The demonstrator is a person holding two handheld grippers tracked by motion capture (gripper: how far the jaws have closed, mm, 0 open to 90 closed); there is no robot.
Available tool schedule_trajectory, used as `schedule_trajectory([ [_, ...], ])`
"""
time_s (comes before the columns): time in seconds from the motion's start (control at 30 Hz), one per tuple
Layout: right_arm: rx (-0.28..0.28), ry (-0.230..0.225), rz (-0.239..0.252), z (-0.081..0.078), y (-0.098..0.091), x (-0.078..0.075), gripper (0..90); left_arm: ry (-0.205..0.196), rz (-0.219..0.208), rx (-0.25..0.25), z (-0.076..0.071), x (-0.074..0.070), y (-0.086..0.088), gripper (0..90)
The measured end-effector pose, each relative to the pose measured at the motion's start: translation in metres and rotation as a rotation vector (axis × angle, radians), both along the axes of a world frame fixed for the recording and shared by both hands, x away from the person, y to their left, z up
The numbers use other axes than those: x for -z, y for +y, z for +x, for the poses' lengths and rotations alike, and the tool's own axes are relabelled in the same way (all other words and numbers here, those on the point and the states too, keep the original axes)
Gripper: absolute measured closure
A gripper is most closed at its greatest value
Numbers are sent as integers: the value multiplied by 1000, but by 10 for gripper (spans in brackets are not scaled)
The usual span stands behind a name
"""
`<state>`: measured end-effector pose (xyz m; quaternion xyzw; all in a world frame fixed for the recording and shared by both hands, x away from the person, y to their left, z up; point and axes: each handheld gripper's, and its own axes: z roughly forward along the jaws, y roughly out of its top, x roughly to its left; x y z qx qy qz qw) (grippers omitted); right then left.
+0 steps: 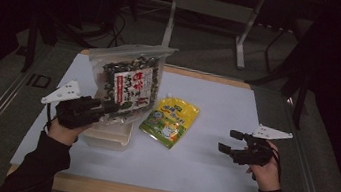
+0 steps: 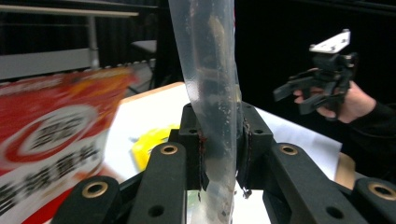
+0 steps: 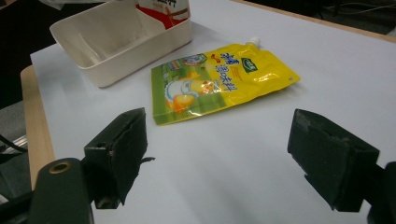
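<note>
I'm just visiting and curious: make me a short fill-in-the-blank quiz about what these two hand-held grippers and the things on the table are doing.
1. The left hand-held gripper is shut on a clear snack bag with a ____ label.
2. The spouted pouch lying flat on the table is mostly ____.
3. The jaws of the right hand-held gripper stand ____, with nothing between them.
4. The white tray sits right ____ the held bag.

Missing words: red; yellow; open; under
</note>
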<state>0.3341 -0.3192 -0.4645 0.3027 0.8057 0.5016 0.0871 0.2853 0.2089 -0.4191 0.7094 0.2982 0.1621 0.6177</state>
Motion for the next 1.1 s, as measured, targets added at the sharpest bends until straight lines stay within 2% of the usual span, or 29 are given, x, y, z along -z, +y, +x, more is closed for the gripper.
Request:
schedule_trajectory([
  [0.13, -3, 9, -1, 0, 0, 1, 194, 5, 16, -59, -2, 5, 17, 775],
  [0.37, -2, 15, -3, 1, 0, 3, 194, 29, 81, -102, -1, 21, 35, 775],
  [0.47, 2, 17, -1, 2, 1, 4, 195, 52, 89, -113, 3, 28, 39, 774],
  [0.73, 4, 19, -4, 2, 0, 4, 194, 75, 127, -101, 15, 40, 35, 774],
  [0.83, 6, 22, -4, 2, -1, 5, 194, 83, 159, -99, 19, 44, 32, 774],
  [1.07, 7, 25, -7, 2, -2, 6, 195, 90, 157, -85, 28, 53, 31, 774],
  [1.1, 7, 25, -8, 2, -2, 6, 195, 92, 170, -82, 29, 55, 31, 773],
])
